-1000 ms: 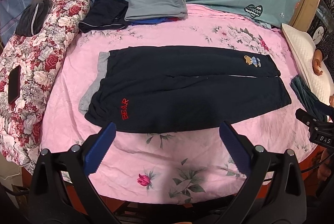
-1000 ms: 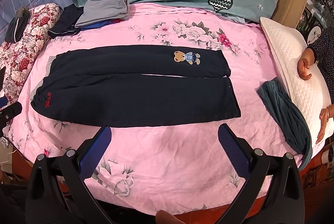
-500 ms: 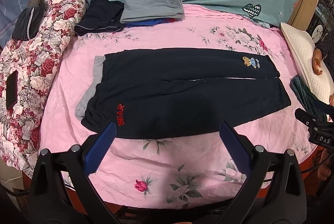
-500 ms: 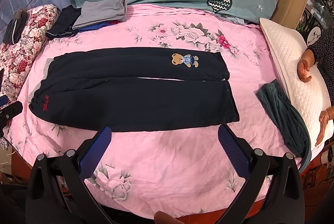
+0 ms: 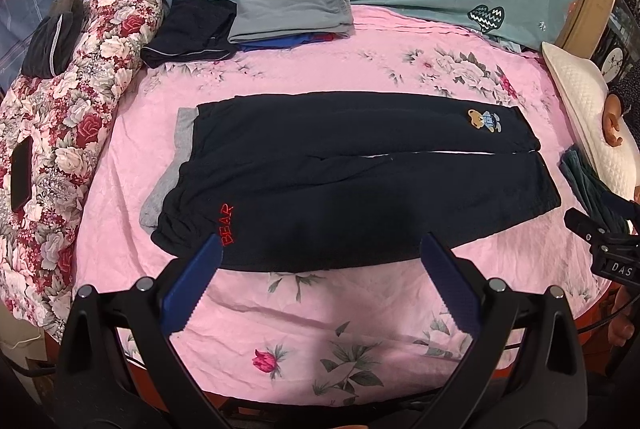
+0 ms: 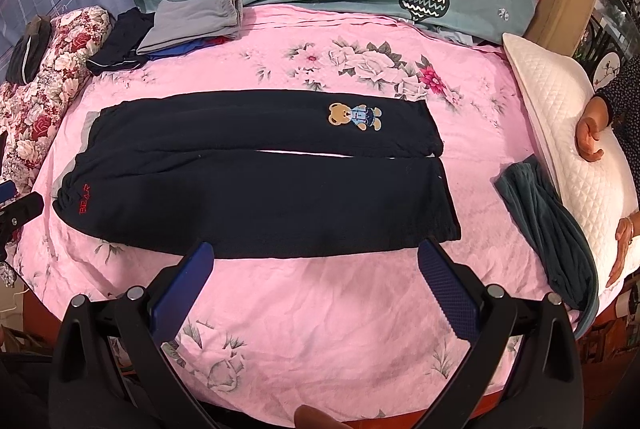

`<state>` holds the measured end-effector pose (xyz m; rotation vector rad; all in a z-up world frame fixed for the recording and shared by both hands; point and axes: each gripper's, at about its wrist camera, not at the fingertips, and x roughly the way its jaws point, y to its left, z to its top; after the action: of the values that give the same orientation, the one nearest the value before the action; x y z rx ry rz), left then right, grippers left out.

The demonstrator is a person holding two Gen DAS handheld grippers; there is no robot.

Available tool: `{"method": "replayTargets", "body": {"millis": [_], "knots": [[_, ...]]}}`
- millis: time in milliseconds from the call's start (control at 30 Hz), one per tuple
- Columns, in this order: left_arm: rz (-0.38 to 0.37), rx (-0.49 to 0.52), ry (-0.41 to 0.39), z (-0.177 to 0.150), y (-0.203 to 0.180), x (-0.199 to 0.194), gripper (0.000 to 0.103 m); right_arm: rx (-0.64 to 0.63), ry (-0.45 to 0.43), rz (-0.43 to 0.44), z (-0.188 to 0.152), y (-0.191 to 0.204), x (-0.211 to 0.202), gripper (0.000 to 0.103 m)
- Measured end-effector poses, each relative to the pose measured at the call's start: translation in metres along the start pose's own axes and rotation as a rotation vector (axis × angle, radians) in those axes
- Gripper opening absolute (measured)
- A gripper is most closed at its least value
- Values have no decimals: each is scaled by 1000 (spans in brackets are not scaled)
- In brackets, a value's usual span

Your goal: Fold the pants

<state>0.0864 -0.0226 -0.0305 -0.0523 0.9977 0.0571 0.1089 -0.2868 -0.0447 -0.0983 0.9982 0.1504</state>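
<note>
Dark navy pants (image 5: 352, 181) (image 6: 256, 181) lie flat, unfolded, across pink floral bedsheet (image 5: 320, 309) (image 6: 320, 309), waistband at left, legs side by side, cuffs at right. Bear patch (image 5: 485, 119) (image 6: 355, 115) on far leg; red lettering (image 5: 226, 224) near waist. Left tongs (image 5: 320, 285) spread wide, holding nothing, above near edge of pants. Right tongs (image 6: 316, 289) likewise spread, empty, above sheet. Folded grey garment (image 5: 292, 13) at bed's far side; white pillow (image 6: 572, 133) at right.

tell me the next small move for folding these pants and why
Probably lower both grippers onto the near leg's edge. The pants lie flat and unfolded on the pink sheet, legs side by side, and the left gripper and right gripper hover with jaws open, empty.
</note>
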Motion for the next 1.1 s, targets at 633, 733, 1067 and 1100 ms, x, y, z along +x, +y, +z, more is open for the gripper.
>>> {"method": "replayTargets", "body": {"millis": [633, 733, 1067, 1100], "knots": [[78, -174, 123, -18, 6, 45, 101, -114, 92, 130, 11, -28, 52, 102], [136, -216, 130, -22, 43, 48, 101, -163, 105, 151, 19, -14, 64, 102], [144, -134, 58, 58, 168, 95, 100, -305, 49, 257, 94, 68, 98, 101], [106, -120, 53, 72, 182, 110, 100, -320, 43, 269, 101, 82, 102, 99]]}}
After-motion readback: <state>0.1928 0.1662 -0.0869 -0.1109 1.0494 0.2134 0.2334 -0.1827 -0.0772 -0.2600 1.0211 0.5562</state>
